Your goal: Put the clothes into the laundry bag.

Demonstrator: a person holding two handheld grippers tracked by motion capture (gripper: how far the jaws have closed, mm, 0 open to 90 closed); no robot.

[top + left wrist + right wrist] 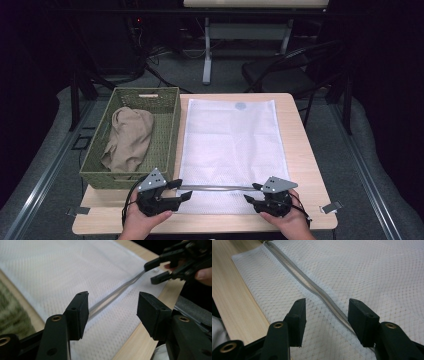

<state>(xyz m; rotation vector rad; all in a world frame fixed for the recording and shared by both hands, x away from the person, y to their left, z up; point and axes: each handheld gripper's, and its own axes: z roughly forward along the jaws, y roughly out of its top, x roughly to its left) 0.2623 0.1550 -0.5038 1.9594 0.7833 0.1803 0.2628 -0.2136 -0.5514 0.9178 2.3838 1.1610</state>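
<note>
White mesh bag (231, 150) low in frame, zipper (215, 188) running left-right between wide-open left gripper (181, 191) and right gripper (252, 192).

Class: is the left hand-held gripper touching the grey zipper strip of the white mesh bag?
Apart: the left gripper view shows both pads clear of the zipper strip.

Mesh bag (232, 145): white, fine diamond-net weave, pale blue-grey round spot near bench's far edge. Zipper (215, 188): silver-grey strip along bag's near end. Basket (167, 125): olive-green woven. Cloth (129, 137) inside: plain tan. Bench (300, 145): light wood grain. Left tongs (172, 191), right tongs (255, 192): black, brass-coloured rivets, grey top plates.
</note>
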